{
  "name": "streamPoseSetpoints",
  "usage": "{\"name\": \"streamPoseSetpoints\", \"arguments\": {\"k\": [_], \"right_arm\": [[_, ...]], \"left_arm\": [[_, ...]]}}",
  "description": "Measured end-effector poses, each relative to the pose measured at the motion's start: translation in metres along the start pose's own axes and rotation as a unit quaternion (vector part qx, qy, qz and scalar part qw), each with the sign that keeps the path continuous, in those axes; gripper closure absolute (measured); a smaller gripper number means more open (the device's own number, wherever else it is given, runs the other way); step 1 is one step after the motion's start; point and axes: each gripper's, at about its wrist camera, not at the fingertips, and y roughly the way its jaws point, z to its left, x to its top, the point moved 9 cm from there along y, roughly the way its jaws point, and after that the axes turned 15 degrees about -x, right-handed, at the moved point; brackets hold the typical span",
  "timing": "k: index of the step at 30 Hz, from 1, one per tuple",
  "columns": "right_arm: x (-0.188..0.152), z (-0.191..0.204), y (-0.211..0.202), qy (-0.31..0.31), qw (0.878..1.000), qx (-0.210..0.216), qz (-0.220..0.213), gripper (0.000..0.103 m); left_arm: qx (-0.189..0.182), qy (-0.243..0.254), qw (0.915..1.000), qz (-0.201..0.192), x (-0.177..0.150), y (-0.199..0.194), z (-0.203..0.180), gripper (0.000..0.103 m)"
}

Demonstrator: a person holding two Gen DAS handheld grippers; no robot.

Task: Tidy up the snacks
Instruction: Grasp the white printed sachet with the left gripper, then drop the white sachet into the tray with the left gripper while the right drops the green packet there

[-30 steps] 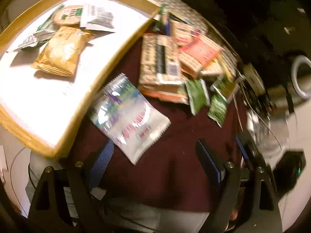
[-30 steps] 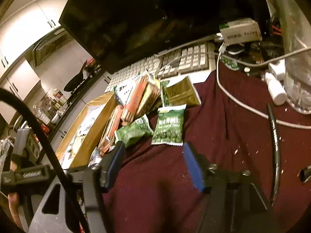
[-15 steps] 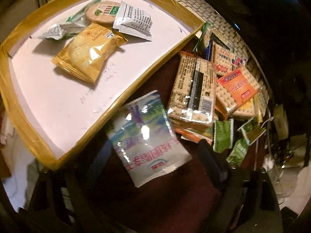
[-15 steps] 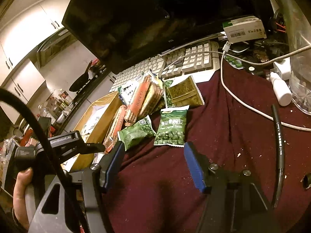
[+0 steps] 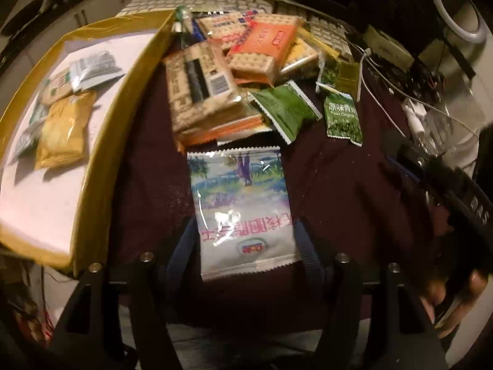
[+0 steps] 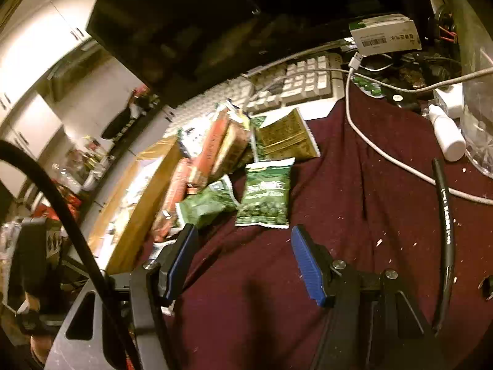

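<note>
A white snack packet with a landscape picture (image 5: 243, 209) lies on the maroon cloth (image 5: 354, 191). My left gripper (image 5: 243, 246) is open with its blue fingers on either side of the packet's near end. Behind it is a pile of cracker packs (image 5: 215, 89) and green pea packets (image 5: 342, 117). A yellow-rimmed tray (image 5: 123, 117) at the left holds several snacks, among them a yellow packet (image 5: 64, 129). My right gripper (image 6: 243, 252) is open and empty over the cloth, just short of a green pea packet (image 6: 266, 192).
A keyboard (image 6: 295, 83) and a dark monitor (image 6: 246, 9) stand behind the pile. A white cable (image 6: 385, 154), a black pen (image 6: 445, 225), a small white bottle (image 6: 448, 132) and a clear container (image 6: 480, 92) lie at the right.
My left gripper has swung round and closed in on the white packet, which now lies between its fingers. My right gripper has moved slightly nearer the green packets.
</note>
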Motion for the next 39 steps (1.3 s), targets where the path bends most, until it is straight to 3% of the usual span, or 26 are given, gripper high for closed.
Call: {"name": "streamPoseSetpoints", "arguments": {"k": [4, 6, 9, 11, 16, 19, 25, 26, 32, 39], "right_arm": [[0.015, -0.002, 0.02, -0.006, 0.998, -0.059, 0.015, 0.04], [0.023, 0.0, 0.031, -0.012, 0.997, -0.073, 0.02, 0.04], [0.026, 0.001, 0.044, -0.037, 0.992, -0.115, 0.021, 0.044], [0.021, 0.007, 0.045, -0.067, 0.988, -0.138, 0.019, 0.063], [0.001, 0.018, 0.034, -0.117, 0.977, -0.176, -0.01, 0.077], [-0.003, 0.012, 0.022, -0.094, 0.982, -0.162, -0.006, 0.082], [0.006, 0.018, -0.012, -0.06, 0.986, -0.145, -0.062, 0.086], [0.007, 0.024, -0.021, -0.051, 0.988, -0.127, -0.076, 0.092], [0.011, 0.075, -0.041, -0.066, 0.988, -0.084, -0.107, 0.096], [0.019, 0.092, -0.038, -0.068, 0.989, -0.077, -0.109, 0.097]], "left_arm": [[0.004, 0.014, 0.9999, 0.004, 0.007, 0.004, 0.005, 0.026], [0.002, 0.028, 0.9996, -0.004, 0.01, 0.003, 0.004, 0.036], [-0.01, 0.05, 0.9987, -0.009, 0.011, -0.001, 0.005, 0.042], [-0.013, 0.072, 0.9972, -0.016, 0.007, -0.005, 0.003, 0.045], [-0.043, 0.108, 0.9929, -0.023, -0.004, -0.012, -0.006, 0.048], [-0.08, 0.103, 0.9909, -0.034, -0.004, -0.012, -0.011, 0.049], [-0.126, 0.082, 0.9873, -0.051, -0.005, -0.023, -0.006, 0.049], [-0.136, 0.077, 0.9862, -0.055, -0.004, -0.028, -0.006, 0.049], [-0.194, 0.051, 0.9749, -0.097, 0.003, -0.077, 0.002, 0.049], [-0.204, 0.024, 0.9699, -0.131, 0.017, -0.108, 0.028, 0.05]]}}
